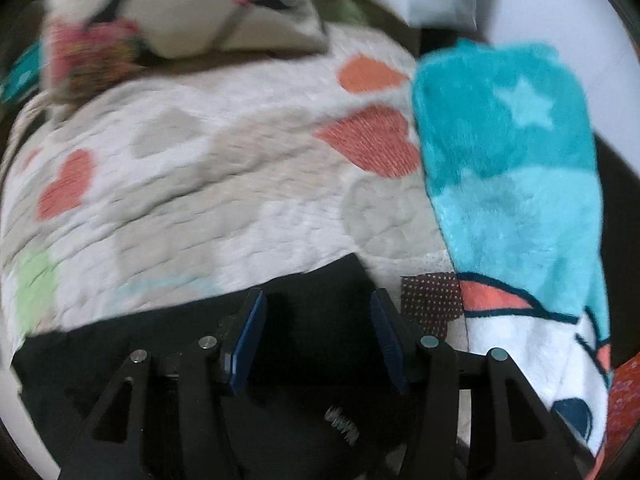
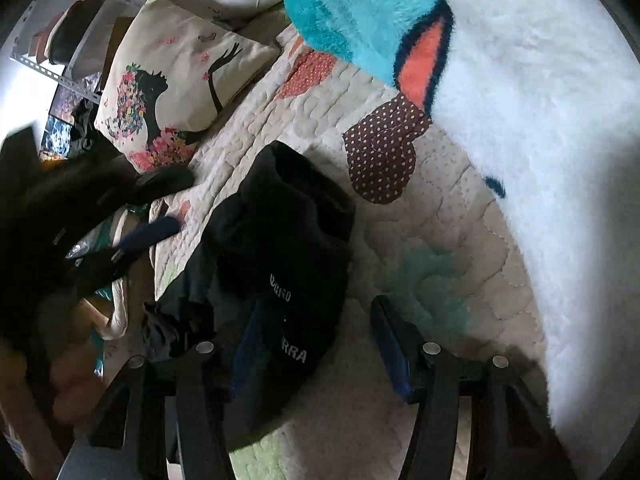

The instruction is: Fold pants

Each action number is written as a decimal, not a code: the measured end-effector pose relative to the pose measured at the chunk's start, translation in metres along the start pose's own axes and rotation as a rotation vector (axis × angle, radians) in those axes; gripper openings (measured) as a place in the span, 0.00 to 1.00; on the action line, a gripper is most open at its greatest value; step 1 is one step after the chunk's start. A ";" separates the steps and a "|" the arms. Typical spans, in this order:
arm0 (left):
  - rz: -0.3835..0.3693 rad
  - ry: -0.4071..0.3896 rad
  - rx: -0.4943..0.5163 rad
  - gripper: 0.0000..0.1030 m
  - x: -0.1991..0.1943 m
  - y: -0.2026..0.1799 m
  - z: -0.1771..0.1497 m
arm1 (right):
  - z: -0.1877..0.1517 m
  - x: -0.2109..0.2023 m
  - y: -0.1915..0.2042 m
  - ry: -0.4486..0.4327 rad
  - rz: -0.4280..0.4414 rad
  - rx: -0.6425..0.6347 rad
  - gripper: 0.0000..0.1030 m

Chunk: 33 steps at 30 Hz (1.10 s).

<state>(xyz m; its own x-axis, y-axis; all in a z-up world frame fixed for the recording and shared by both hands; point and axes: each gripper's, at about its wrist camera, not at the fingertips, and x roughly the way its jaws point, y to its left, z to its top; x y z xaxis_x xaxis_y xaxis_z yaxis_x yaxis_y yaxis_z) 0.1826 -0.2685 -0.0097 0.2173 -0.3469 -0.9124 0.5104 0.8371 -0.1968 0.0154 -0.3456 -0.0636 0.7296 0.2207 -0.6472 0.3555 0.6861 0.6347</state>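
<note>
The black pants (image 2: 276, 248) lie bunched on the quilted bedspread (image 2: 452, 240), with white lettering on the near part. In the left wrist view the pants (image 1: 312, 320) lie under and between the fingers. My left gripper (image 1: 318, 334) is open just above the pants' edge; it also shows at the left of the right wrist view (image 2: 160, 204), open. My right gripper (image 2: 320, 344) is open, its left finger over the lettered part of the pants, its right finger over the bare quilt.
A fluffy teal and white blanket (image 1: 516, 184) lies along the right side of the bed, also in the right wrist view (image 2: 520, 120). A printed cushion (image 2: 176, 84) sits at the head, also in the left wrist view (image 1: 208, 12). Shelves (image 2: 60, 52) stand beyond.
</note>
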 end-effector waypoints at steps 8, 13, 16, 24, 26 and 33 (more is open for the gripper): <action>0.192 0.065 0.280 0.33 0.036 -0.039 -0.006 | 0.005 0.008 0.009 0.023 0.001 -0.060 0.61; 0.132 0.013 0.198 0.15 0.004 -0.013 -0.010 | 0.014 0.010 0.023 0.052 0.013 -0.148 0.25; 0.101 -0.049 0.154 0.14 -0.028 0.000 -0.016 | 0.013 0.002 0.035 0.038 0.058 -0.189 0.21; -0.009 -0.208 0.002 0.12 -0.126 0.064 -0.035 | -0.015 -0.034 0.115 -0.001 0.151 -0.444 0.19; -0.027 -0.242 -0.062 0.12 -0.148 0.096 -0.050 | -0.024 -0.035 0.132 0.006 0.169 -0.496 0.19; -0.104 -0.330 -0.354 0.12 -0.170 0.206 -0.116 | -0.075 -0.006 0.203 0.128 0.209 -0.712 0.19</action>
<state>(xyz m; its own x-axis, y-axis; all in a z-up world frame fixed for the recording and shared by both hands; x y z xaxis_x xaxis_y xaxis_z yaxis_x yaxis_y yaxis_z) 0.1541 0.0126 0.0633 0.4610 -0.5041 -0.7303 0.2417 0.8632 -0.4432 0.0394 -0.1562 0.0375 0.6513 0.4445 -0.6150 -0.2780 0.8939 0.3517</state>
